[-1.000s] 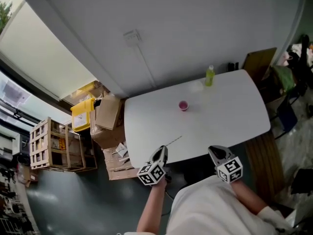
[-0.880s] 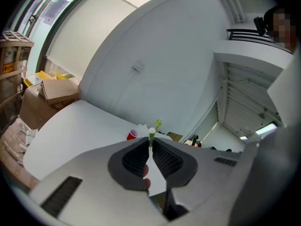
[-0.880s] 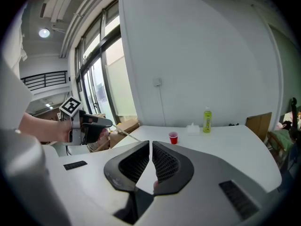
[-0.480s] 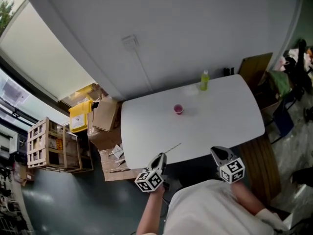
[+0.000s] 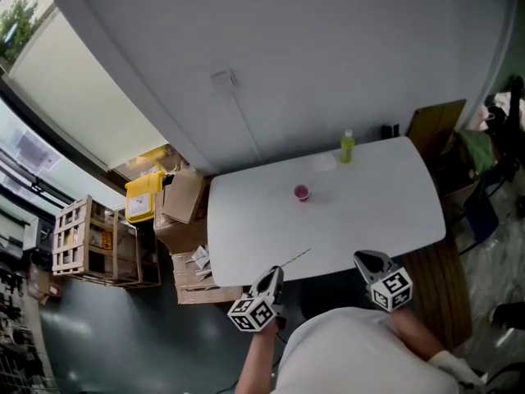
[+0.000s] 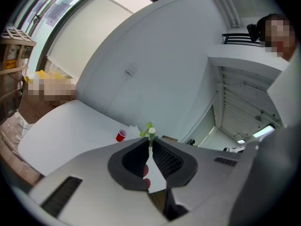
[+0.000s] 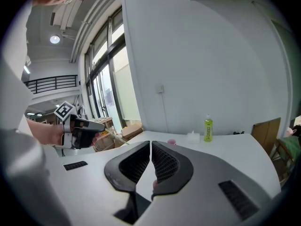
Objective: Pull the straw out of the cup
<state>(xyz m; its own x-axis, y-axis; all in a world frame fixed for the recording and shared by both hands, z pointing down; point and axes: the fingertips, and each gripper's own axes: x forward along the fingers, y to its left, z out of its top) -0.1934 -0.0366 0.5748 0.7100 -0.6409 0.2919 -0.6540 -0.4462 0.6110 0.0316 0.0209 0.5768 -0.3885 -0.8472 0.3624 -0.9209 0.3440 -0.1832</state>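
Head view first: the left gripper [image 5: 273, 271] hangs just off the near edge of the white table [image 5: 369, 212], its jaws pinched on one thin straw [image 5: 295, 258] that slants out over the tabletop. The single red cup [image 5: 301, 192] stands toward the far side of the table, well apart from the straw's tip; it is too small here to tell what it holds. One green bottle [image 5: 348, 147] stands upright near the far edge. The right gripper [image 5: 365, 257] hovers off the near edge, apart from the left one. On the floor to the left sit cardboard boxes [image 5: 182, 195] and a wooden crate [image 5: 82, 245].

Left gripper view: the left gripper [image 6: 150, 139] has its jaws clamped on the straw [image 6: 151, 133], whose pale tip pokes out just past the pads. The cup [image 6: 121, 135] stands on the table [image 6: 61, 131] beyond and left of the jaws, its mouth showing only red. The bottle [image 6: 146, 128] shows just behind the straw's tip.

Right gripper view: the right gripper [image 7: 151, 144] has its jaws drawn together with only a slit between the ribbed pads. Off to the left, the left gripper [image 7: 104, 127] holds the straw [image 7: 117, 137] clear of the cup [image 7: 171, 141], which sits on the table [image 7: 225, 145] past the jaw tips. The bottle [image 7: 208, 128] stands further right.
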